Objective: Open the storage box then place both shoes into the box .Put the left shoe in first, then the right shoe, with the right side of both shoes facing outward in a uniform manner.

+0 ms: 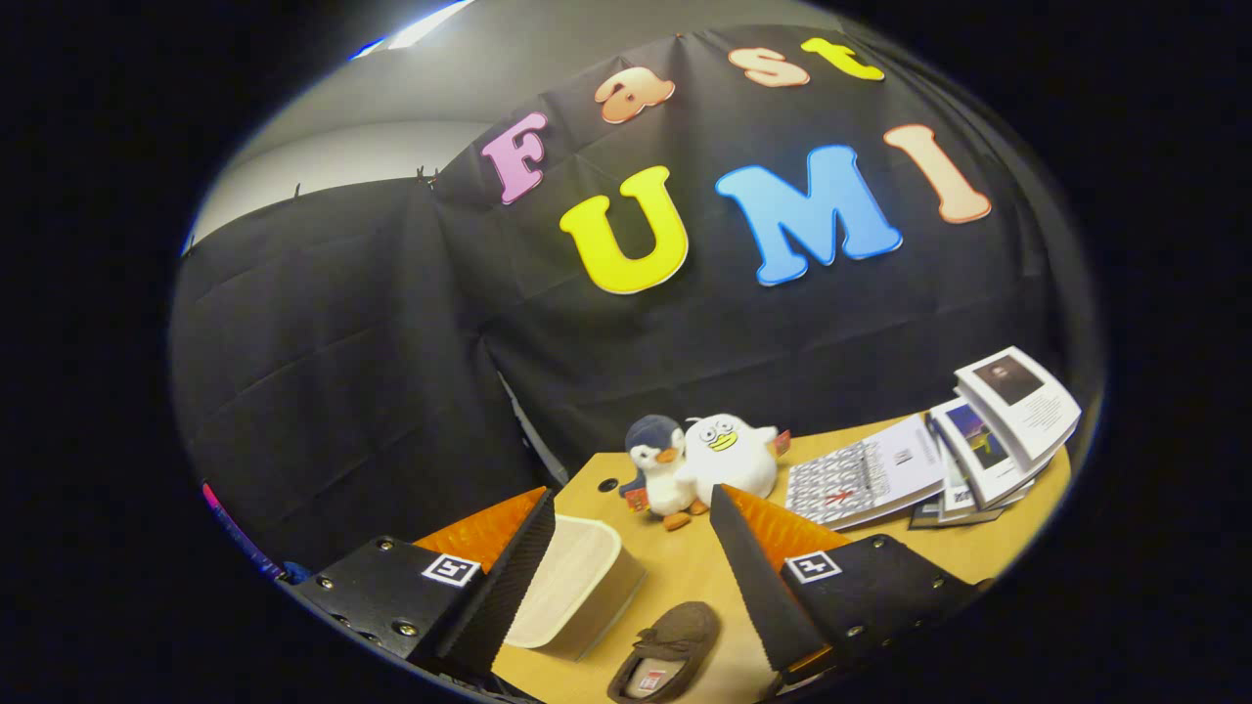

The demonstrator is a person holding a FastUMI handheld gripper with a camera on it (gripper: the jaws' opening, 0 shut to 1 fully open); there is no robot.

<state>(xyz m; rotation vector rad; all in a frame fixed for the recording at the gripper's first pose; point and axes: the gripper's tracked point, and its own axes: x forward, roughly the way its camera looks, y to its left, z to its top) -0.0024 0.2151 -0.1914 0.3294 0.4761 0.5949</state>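
My gripper (631, 508) is held high above the wooden table (685, 572), tilted, its two fingers spread wide with nothing between them, so it is open. Far below, in the gap between the fingers, lies a cream storage box (577, 585) with its lid on, next to the left finger (509, 577). A brown slipper-like shoe (668, 650) lies just right of the box, close to the right finger (758, 577), its opening turned up. No second shoe shows.
Two plush birds, a blue penguin (653, 469) and a white one (729, 455), sit at the back of the table beyond the fingers. Several books and magazines (939, 455) are fanned out on the right. The black cloth wall rises behind.
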